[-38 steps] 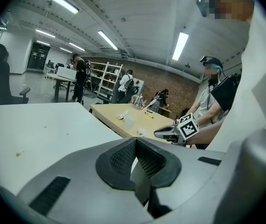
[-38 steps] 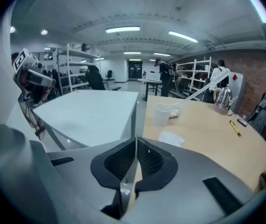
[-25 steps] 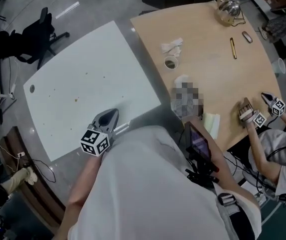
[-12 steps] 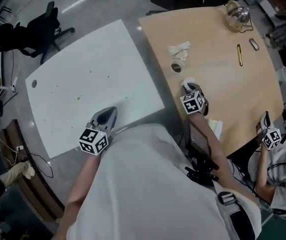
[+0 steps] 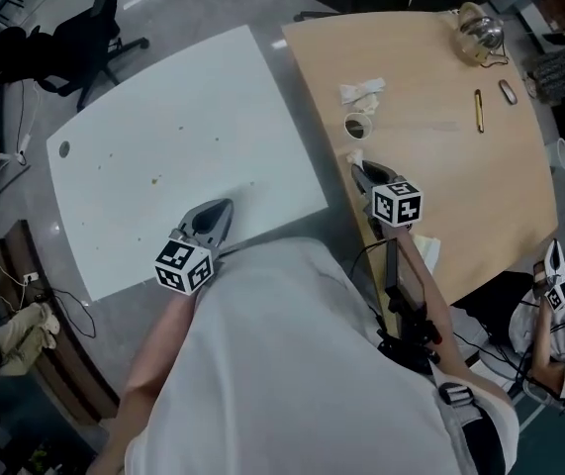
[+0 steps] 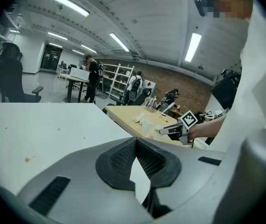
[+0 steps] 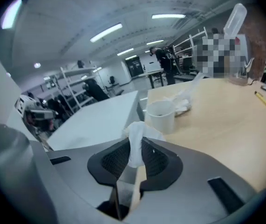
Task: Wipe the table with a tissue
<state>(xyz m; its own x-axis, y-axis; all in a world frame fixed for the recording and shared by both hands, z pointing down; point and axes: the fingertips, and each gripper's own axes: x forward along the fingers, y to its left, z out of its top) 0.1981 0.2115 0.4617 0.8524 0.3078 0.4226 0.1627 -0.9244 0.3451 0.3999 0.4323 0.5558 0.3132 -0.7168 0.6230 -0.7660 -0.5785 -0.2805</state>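
Note:
My right gripper (image 5: 358,173) hovers over the near left corner of the wooden table (image 5: 460,166), and its jaws are closing on a white tissue (image 5: 353,156). In the right gripper view the crumpled tissue (image 7: 137,131) sits pinched between the tips of the right gripper (image 7: 135,143). The white table (image 5: 163,117) carries small brown stains (image 5: 155,179) that also show in the left gripper view as brown stains (image 6: 27,159). My left gripper (image 5: 225,206) rests at this table's near edge, tips together and nothing held. In its own view the left gripper (image 6: 135,141) points across the white table (image 6: 39,125).
A paper cup (image 5: 358,126) and a crumpled tissue (image 5: 361,92) lie just beyond the right gripper. A pen (image 5: 479,110) and a glass kettle (image 5: 482,30) are farther back. Another person's grippers (image 5: 559,285) are at the right edge. An office chair (image 5: 74,43) stands beyond the white table.
The right gripper has come out from under the blurred patch, rolled over, and lifted slightly with the tissue at its tips. The left gripper has stayed at the white table's near edge.

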